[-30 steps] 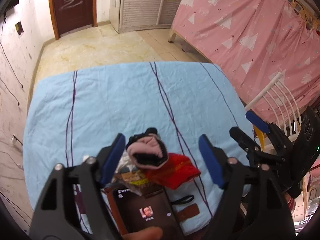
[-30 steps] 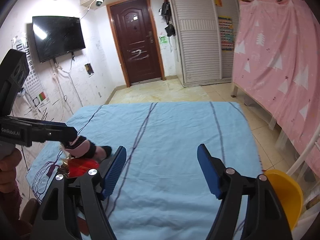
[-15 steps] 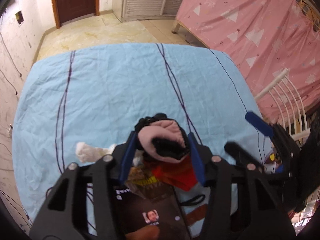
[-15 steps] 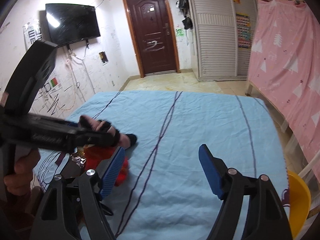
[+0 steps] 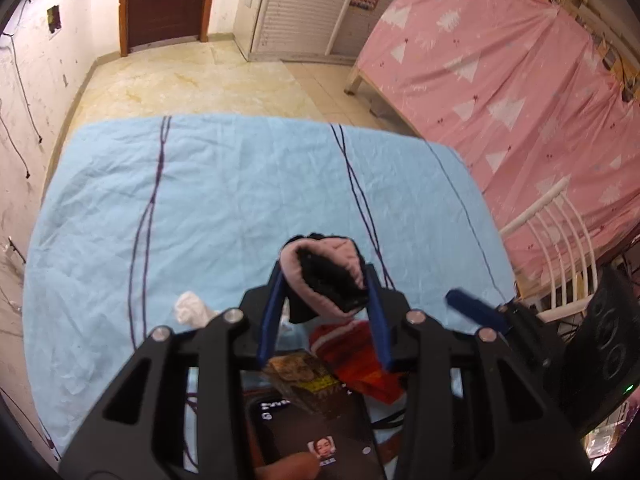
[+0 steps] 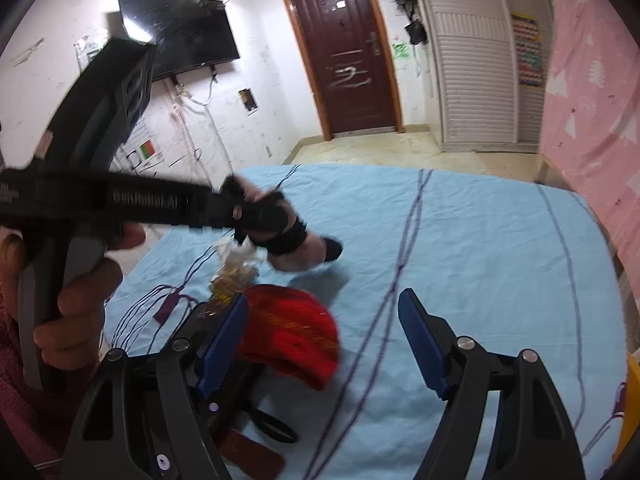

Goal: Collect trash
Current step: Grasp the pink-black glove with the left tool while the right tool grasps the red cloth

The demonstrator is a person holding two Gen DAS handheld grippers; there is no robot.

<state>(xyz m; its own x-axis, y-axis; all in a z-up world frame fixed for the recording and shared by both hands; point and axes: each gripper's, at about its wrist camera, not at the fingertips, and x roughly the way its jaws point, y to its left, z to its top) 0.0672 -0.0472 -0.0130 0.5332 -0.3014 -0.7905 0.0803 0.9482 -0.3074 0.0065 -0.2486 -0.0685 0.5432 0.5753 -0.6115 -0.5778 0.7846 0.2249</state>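
Note:
My left gripper (image 5: 326,276) is shut on a pink and black sock (image 5: 324,276) and holds it lifted above the blue sheet (image 5: 240,200); the sock also shows in the right wrist view (image 6: 296,248). A red sock (image 6: 292,332) lies below it on the sheet, next to a crumpled snack wrapper (image 6: 232,276) and a white tissue (image 5: 192,308). My right gripper (image 6: 324,316) is open and empty, its left finger beside the red sock.
A phone (image 5: 312,432) and a brown strap (image 6: 248,456) lie at the near edge. A yellow bin (image 6: 630,400) stands at the right below the table. A white chair (image 5: 556,232) and a pink curtain (image 5: 500,80) are to the right.
My left gripper closed on the pink and black sock and lifted it off the pile. My right gripper moved left toward the red sock.

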